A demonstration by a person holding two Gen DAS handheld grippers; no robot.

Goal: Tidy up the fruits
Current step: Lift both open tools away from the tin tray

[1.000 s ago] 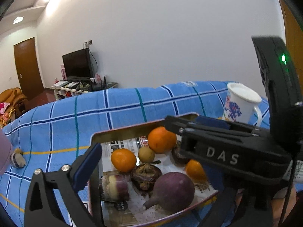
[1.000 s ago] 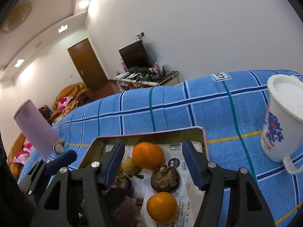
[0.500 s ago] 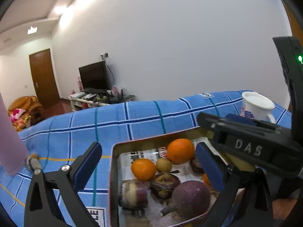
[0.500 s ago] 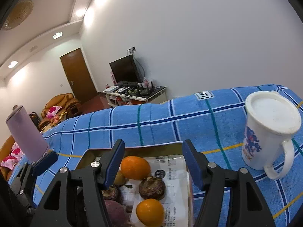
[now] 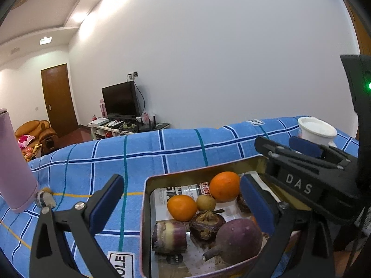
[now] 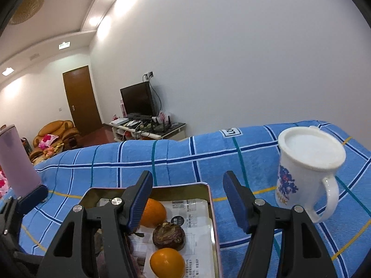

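A metal tray (image 5: 148, 208) lined with newspaper sits on the blue checked cloth. It holds two oranges (image 5: 224, 186) (image 5: 182, 207), a small yellowish fruit (image 5: 206, 202), a mangosteen (image 5: 206, 223), a round purple fruit (image 5: 236, 237) and a purple-and-cream piece (image 5: 169, 237). My left gripper (image 5: 182, 180) hovers open and empty over the tray's near left side. My right gripper (image 6: 187, 180) stands open and empty above the tray's far rim (image 6: 209, 199), with an orange (image 6: 153, 213), a mangosteen (image 6: 168, 235) and another orange (image 6: 167, 265) below it. Its left finger hides part of the fruit.
A white lidded mug (image 6: 306, 173) with a blue print stands right of the tray. A tall lilac tumbler (image 5: 14, 169) and a small shell-like object (image 5: 44, 199) stand on the cloth at the left. Beyond the table are a television stand, a door and an armchair.
Both views have tilted upward, so the tray sits lower in each. The left view has swung left and shows more of the tumbler. Both jaws kept their width.
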